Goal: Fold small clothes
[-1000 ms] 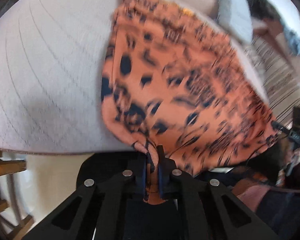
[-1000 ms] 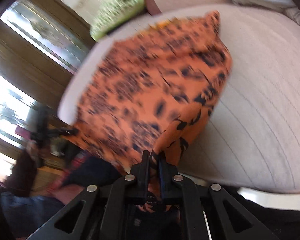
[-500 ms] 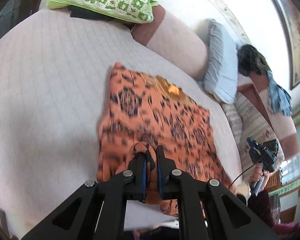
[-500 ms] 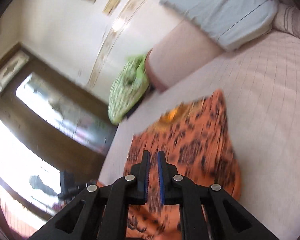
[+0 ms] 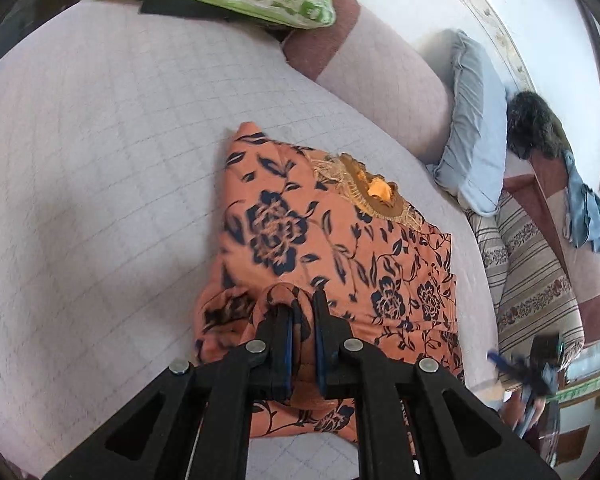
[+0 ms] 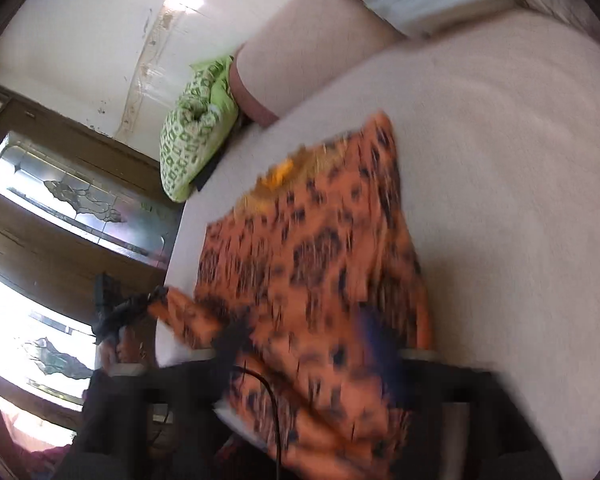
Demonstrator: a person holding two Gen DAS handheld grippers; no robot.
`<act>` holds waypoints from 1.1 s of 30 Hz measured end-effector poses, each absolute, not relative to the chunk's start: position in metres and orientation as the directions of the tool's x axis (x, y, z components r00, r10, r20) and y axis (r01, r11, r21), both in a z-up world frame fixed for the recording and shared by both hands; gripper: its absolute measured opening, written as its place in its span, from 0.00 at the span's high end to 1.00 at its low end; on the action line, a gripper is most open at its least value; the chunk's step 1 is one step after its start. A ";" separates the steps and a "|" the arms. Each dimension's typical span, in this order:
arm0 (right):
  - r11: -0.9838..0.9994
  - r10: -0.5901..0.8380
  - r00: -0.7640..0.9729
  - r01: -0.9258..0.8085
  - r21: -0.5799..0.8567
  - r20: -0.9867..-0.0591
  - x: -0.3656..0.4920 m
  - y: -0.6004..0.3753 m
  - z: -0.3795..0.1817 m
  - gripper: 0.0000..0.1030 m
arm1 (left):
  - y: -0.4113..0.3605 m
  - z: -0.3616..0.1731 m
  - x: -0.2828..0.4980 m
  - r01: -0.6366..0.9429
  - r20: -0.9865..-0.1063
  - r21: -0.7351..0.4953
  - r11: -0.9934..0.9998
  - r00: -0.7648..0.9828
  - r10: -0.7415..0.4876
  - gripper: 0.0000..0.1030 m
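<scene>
- The orange floral garment [image 5: 332, 248] lies flat on the quilted bed [image 5: 100, 160], straight ahead of the left gripper [image 5: 302, 312].
- Its long axis runs away from that gripper, with the embroidered neckline [image 5: 370, 190] at the far end.
- The left gripper's jaws are narrow, pinching a fold of the near hem.
- The right gripper [image 6: 308, 344] is blurred over the cloth; its grip cannot be told.
</scene>
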State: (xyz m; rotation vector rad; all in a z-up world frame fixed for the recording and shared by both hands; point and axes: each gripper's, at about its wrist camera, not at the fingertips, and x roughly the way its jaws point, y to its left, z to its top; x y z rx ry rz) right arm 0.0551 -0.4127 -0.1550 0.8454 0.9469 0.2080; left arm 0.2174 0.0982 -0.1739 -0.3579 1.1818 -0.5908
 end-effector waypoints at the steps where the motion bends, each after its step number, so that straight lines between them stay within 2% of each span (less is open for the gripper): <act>1: 0.661 0.512 0.593 0.189 0.726 -0.621 0.045 -0.408 -0.159 0.24 | 0.102 -0.174 0.215 0.237 -0.754 -0.557 0.796 0.258 -0.604 0.92; 9: 0.688 0.500 0.442 0.319 0.652 -0.745 -0.041 -0.381 -0.195 0.24 | 0.120 -0.153 0.176 0.260 -0.727 -0.560 0.787 0.300 -0.617 0.92; 14: 0.654 0.517 0.480 0.313 0.689 -0.709 -0.053 -0.376 -0.225 0.24 | 0.122 -0.143 0.163 0.262 -0.724 -0.556 0.789 0.313 -0.615 0.92; 16: 0.615 0.549 0.485 0.318 0.722 -0.681 -0.049 -0.371 -0.240 0.27 | 0.120 -0.140 0.160 0.261 -0.727 -0.551 0.792 0.316 -0.610 0.92; 18: 0.560 0.624 0.461 0.301 0.772 -0.631 -0.047 -0.356 -0.257 0.44 | 0.119 -0.137 0.157 0.269 -0.727 -0.546 0.794 0.320 -0.608 0.92; 19: 0.593 0.619 0.439 0.282 0.754 -0.652 -0.045 -0.346 -0.259 0.50 | 0.119 -0.136 0.156 0.272 -0.726 -0.544 0.794 0.322 -0.607 0.92; 21: 0.671 0.580 0.413 0.245 0.699 -0.702 -0.043 -0.330 -0.257 0.81 | 0.119 -0.136 0.156 0.271 -0.729 -0.540 0.797 0.323 -0.604 0.92; 23: 0.681 0.572 0.403 0.253 0.688 -0.714 -0.042 -0.328 -0.256 0.93 | 0.119 -0.136 0.158 0.268 -0.731 -0.539 0.799 0.322 -0.602 0.92; 26: 0.685 0.565 0.435 0.226 0.692 -0.701 -0.040 -0.330 -0.236 0.94 | 0.120 -0.137 0.165 0.264 -0.736 -0.538 0.800 0.317 -0.599 0.92; 33: 0.606 0.545 0.663 0.111 0.788 -0.513 0.016 -0.381 -0.152 0.95 | 0.107 -0.133 0.210 0.261 -0.744 -0.529 0.808 0.316 -0.589 0.92</act>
